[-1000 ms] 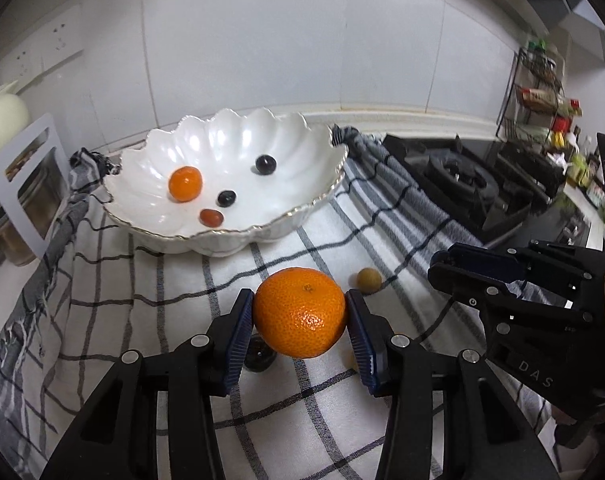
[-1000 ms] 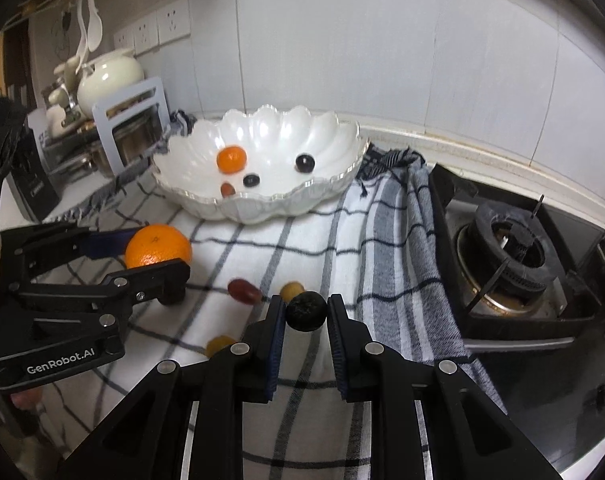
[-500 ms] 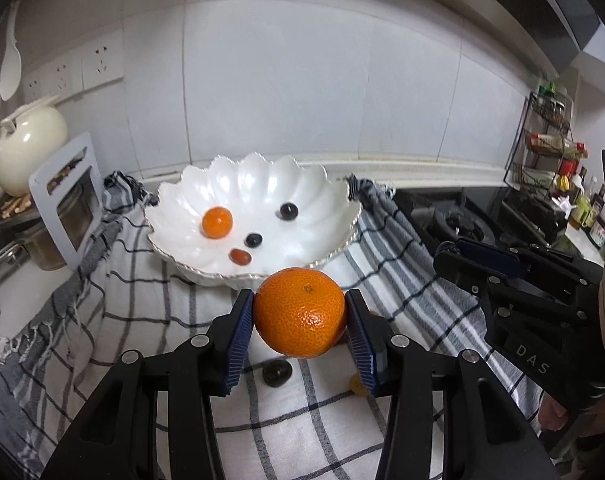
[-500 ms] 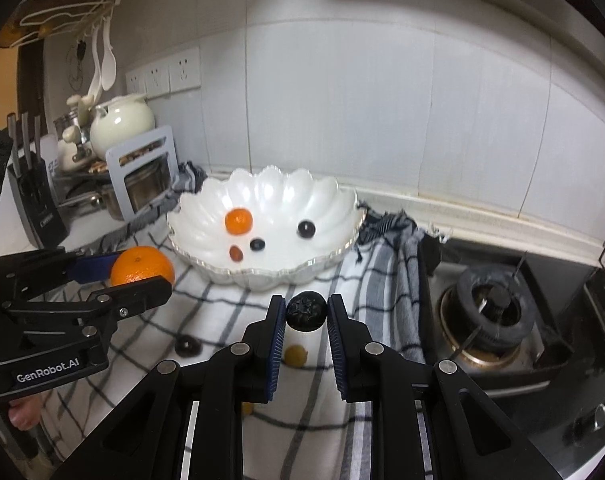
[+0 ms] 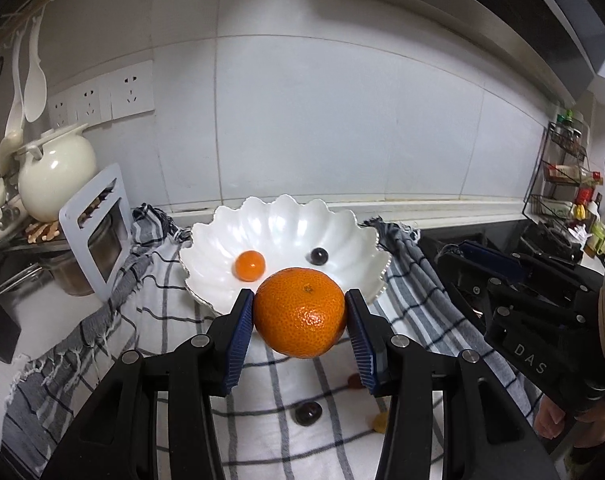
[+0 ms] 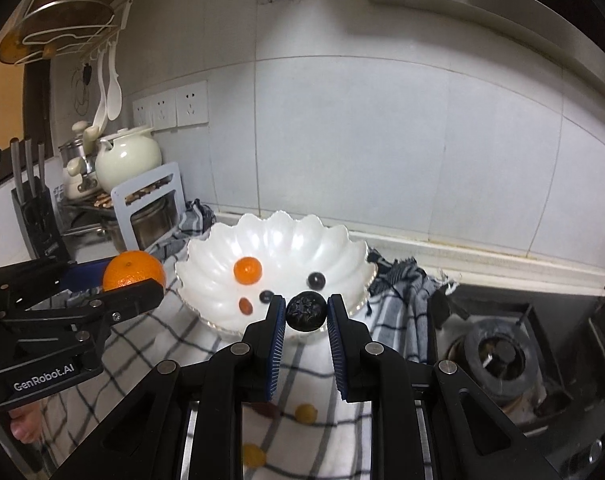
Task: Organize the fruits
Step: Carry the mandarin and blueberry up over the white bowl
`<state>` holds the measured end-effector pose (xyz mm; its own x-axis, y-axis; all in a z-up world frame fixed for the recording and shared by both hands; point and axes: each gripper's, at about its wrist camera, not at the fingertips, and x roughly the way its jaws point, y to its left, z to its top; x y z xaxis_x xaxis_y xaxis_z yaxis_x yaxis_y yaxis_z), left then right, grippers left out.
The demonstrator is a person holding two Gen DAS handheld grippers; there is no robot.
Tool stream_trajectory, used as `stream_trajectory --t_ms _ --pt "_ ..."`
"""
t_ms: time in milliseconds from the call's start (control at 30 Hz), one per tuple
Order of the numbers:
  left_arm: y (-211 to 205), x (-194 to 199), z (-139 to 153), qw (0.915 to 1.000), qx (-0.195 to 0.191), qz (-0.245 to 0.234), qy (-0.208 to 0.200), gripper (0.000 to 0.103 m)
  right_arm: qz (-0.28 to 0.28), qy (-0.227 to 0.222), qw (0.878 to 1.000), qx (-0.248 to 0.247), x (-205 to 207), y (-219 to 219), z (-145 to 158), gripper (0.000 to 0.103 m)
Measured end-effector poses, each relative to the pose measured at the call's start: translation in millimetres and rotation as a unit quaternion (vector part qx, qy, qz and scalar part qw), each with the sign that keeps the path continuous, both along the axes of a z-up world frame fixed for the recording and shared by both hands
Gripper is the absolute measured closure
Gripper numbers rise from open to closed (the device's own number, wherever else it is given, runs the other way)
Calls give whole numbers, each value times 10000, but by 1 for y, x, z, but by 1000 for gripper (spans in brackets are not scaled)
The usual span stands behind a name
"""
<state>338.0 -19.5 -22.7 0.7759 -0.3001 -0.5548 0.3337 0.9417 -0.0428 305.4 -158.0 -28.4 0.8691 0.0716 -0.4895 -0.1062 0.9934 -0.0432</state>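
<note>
**Two fruits pinched above the checked cloth, before the scalloped bowl**

Pinching a large dimpled orange mandarin (image 5: pixel 300 312) between its ribbed blue pads, the left gripper (image 5: pixel 300 314) holds the fruit clear of the cloth, in front of the near rim of the white glossy scalloped porcelain bowl (image 5: pixel 342 232). The right gripper (image 6: pixel 305 314) has its fingers pressed onto a small wrinkled black round fruit (image 6: pixel 305 312), likewise held in the air just before the bowl's near edge.

Inside the bowl lie a small smooth orange kumquat-like fruit (image 6: pixel 247 271), two small dark glossy berries (image 6: pixel 316 280) and a reddish oval fruit (image 6: pixel 245 306), well apart from one another, with bare white floor between them.

The bowl stands on a grey-and-white checked woven cloth (image 5: pixel 158 280) with fringed edges. On the cloth below the grippers lie a dark berry (image 5: pixel 308 414) and two small yellow fruits (image 6: pixel 305 413).

To the right the cloth ends at a black gas stove (image 6: pixel 498 356); to the left stand a grey slotted rack (image 6: pixel 150 208) and a cream ceramic pot (image 6: pixel 128 158). White tiled wall (image 5: pixel 342 120) closes the back.
</note>
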Motion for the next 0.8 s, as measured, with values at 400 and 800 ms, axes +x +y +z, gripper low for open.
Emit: stream_trajectory --t_ms 400,800 --pt "13 47 0 9996 56 275 51 57 83 -25 9999 -91 49 12 5 80" --pt "10 112 -10 9985 227 365 346 57 182 305 9990 -283 119 20 -5 80"
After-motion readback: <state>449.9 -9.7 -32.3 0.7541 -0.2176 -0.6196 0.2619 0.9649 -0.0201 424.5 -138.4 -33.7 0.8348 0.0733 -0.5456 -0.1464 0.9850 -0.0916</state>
